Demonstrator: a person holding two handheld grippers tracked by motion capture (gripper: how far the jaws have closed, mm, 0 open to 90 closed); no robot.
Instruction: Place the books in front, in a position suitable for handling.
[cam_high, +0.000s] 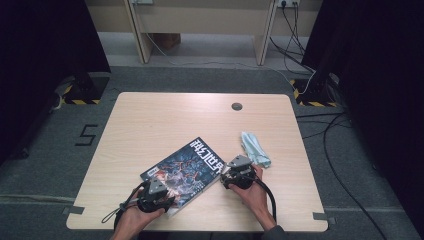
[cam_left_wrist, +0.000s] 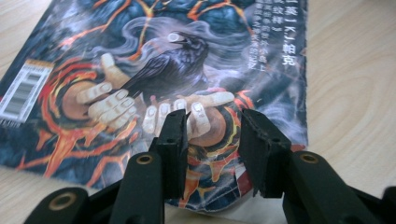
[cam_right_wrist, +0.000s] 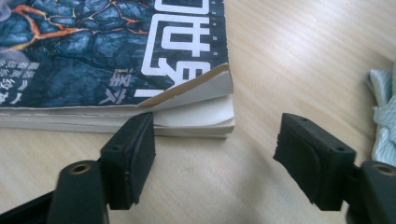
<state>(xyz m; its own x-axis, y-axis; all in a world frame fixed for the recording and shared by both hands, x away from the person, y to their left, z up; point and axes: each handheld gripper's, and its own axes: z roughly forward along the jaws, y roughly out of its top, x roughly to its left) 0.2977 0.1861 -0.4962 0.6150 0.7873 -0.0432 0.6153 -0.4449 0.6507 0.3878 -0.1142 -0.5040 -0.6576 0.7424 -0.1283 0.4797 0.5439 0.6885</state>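
A paperback book (cam_high: 185, 167) with a dark blue and orange cover lies flat and askew on the wooden table (cam_high: 165, 120). My left gripper (cam_high: 161, 189) sits over the book's near left corner. In the left gripper view its jaws (cam_left_wrist: 215, 123) stand apart above the cover (cam_left_wrist: 177, 60), whose near edge lies between them and looks slightly buckled. My right gripper (cam_high: 226, 173) is at the book's right corner. In the right gripper view it (cam_right_wrist: 215, 135) stands wide open just off the corner (cam_right_wrist: 205, 102), where the cover curls up from the pages. Its left finger (cam_right_wrist: 133, 154) is close to the page edges.
A crumpled pale green cloth (cam_high: 255, 148) lies just right of the book, beyond the right gripper, and shows at the edge of the right gripper view (cam_right_wrist: 385, 107). A round grey cable port (cam_high: 236, 106) sits near the table's far edge.
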